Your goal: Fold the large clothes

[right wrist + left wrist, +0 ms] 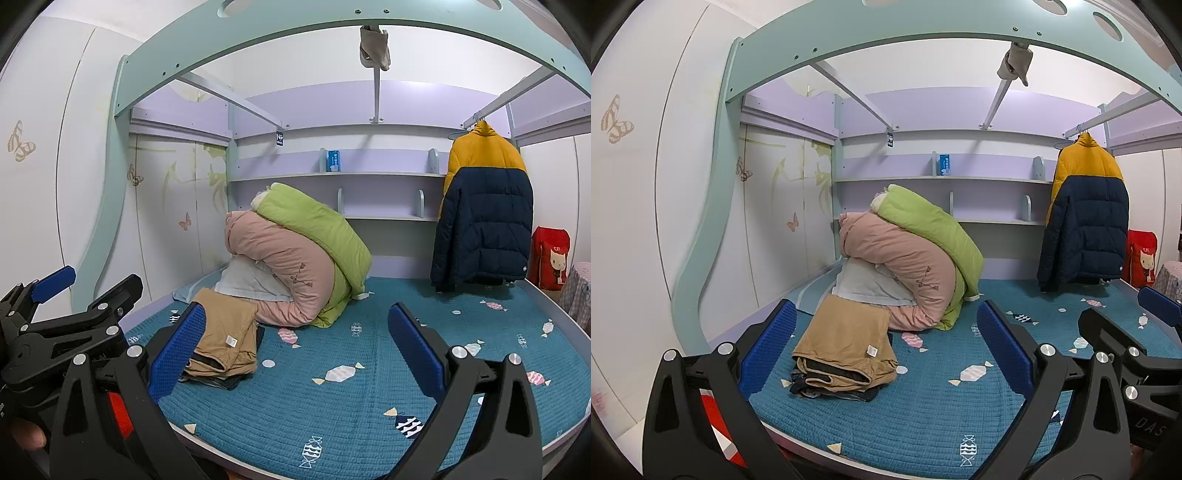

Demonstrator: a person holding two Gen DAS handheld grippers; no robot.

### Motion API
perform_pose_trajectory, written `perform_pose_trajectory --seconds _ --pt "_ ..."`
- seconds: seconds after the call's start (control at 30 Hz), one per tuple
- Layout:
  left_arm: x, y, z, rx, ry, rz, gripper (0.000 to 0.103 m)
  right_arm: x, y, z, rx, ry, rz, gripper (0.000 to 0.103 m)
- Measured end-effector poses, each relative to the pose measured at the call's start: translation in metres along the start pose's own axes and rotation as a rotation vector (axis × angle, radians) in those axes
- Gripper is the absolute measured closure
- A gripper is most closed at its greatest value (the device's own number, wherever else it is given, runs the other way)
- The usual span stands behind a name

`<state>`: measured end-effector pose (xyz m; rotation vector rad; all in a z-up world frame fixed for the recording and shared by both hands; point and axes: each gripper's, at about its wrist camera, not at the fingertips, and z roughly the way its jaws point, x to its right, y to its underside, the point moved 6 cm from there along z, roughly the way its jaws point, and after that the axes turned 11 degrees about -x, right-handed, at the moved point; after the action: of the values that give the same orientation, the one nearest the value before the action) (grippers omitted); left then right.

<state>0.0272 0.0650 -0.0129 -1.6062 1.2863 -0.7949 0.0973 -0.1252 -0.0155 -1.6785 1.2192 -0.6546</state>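
Against the left wall, smooth white panels carry tan butterfly decals. On the bed, a teal quilted cover stitched in fine rows and printed with candy shapes, the folded clothes lie left of centre: a flat tan garment with a small white label on top, darker layers showing at its rolled front edge. Just behind and touching them leans a pale grey pillow, and over it a plump pink duvet curls in a thick roll, with a puffy green quilt draped across its back. Lilac shelves run along the back wall. To the right a quilted puffer jacket, mustard above and navy below, hangs from a rail, its hem near the bed. A red bag sits beyond it.

The left tongs stand wide, their ribbed blue pads framing the folded stack, empty. The right tongs are likewise spread wide and hold nothing, above the bed's near edge.
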Motion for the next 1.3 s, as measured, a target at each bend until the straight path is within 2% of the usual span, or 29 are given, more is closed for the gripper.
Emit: perform_pose_trajectory --seconds 1.3 --pt "0.0086 -0.0021 -0.0002 0.012 -0.014 0.015 0.005 -0.0071 0.002 -0.0026 -0.005 0.036 0.013 0.007"
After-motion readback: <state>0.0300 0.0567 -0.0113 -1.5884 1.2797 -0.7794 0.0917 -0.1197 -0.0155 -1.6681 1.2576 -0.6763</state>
